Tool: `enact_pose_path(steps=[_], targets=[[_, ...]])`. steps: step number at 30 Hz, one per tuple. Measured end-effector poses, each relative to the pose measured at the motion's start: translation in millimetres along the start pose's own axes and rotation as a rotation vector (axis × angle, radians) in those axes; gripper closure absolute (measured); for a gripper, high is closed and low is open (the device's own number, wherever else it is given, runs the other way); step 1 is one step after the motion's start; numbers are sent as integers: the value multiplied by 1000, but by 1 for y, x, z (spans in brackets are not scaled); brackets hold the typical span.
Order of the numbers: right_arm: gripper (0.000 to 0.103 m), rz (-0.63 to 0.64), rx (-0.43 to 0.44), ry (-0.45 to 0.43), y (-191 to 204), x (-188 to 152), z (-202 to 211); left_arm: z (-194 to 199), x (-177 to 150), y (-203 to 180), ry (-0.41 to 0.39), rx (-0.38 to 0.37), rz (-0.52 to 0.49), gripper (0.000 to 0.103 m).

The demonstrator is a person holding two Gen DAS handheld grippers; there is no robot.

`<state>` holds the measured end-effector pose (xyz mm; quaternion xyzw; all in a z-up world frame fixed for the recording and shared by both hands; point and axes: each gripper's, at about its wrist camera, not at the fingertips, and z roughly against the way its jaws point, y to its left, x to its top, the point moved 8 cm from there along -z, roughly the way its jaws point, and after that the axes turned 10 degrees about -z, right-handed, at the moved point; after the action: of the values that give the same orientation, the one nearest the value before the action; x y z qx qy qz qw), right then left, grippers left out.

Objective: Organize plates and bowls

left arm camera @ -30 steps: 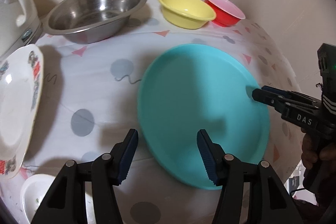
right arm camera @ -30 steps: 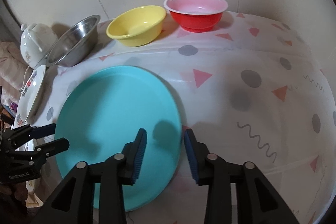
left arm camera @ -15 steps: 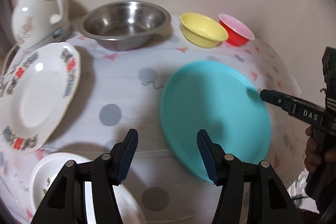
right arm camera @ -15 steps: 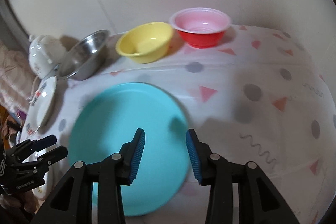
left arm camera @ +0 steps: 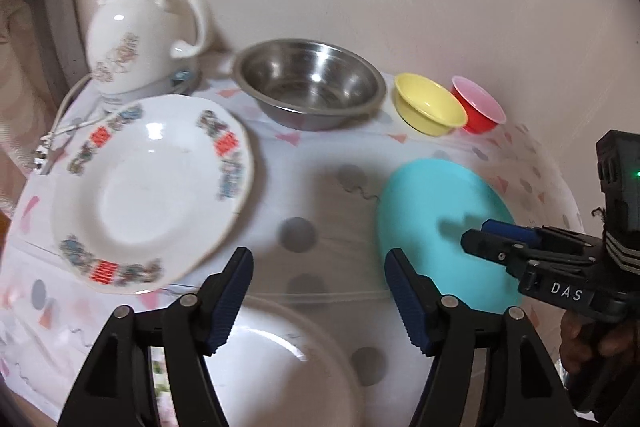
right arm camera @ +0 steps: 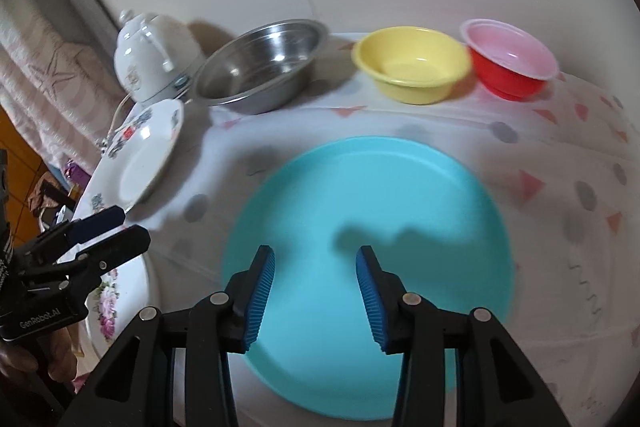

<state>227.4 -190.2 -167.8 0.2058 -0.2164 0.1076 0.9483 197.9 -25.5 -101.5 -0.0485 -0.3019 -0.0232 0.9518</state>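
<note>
A teal plate [left arm camera: 432, 219] [right arm camera: 372, 187] lies flat on the patterned cloth. My right gripper [right arm camera: 316, 259] [left arm camera: 472, 243] hovers over its near half, open, with nothing between the fingers. My left gripper [left arm camera: 318, 259] [right arm camera: 120, 227] hangs over the cloth between the teal plate and a white plate with a red and blue rim [left arm camera: 152, 195] [right arm camera: 144, 155]. Its jaws are opening and hold nothing. Along the wall stand a steel bowl [left arm camera: 312, 83] [right arm camera: 260, 67], a yellow bowl [left arm camera: 428, 107] [right arm camera: 412, 63] and a red bowl [left arm camera: 478, 107] [right arm camera: 508, 63].
A white electric kettle [left arm camera: 136, 43] [right arm camera: 148, 55] with its cord stands at the back left corner. A white plate with a floral rim [left arm camera: 280, 367] [right arm camera: 116, 291] lies at the near edge under my left gripper. A hand [left arm camera: 588, 347] holds the right gripper.
My left gripper moved left and up off the teal plate's edge, and its jaws widened. The patterned plate and kettle came into view. My right gripper moved left from the teal plate's rim to over its middle.
</note>
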Motion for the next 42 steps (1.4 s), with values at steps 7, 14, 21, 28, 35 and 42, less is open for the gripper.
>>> enact_pose_path(steps=[7,14,21,28,35,42], targets=[[59,54,50,37,54,-2,-17,17,-10,54,10,53,88,32],[59,80,144,68,110,5,-37,39,-20,102,-16,93,130,32],[59,32,186,93,141,14,-54,46,-29,159,-18,136,180,32],[59,-44,160,95,144,18,-71,43,-37,208,-15,147,222,38],[59,-113,131,88,136,25,-84,26,-35,231,12,119,233,45],[62,-141,127,86,138,33,-96,4,-23,240,29,34,250,45]])
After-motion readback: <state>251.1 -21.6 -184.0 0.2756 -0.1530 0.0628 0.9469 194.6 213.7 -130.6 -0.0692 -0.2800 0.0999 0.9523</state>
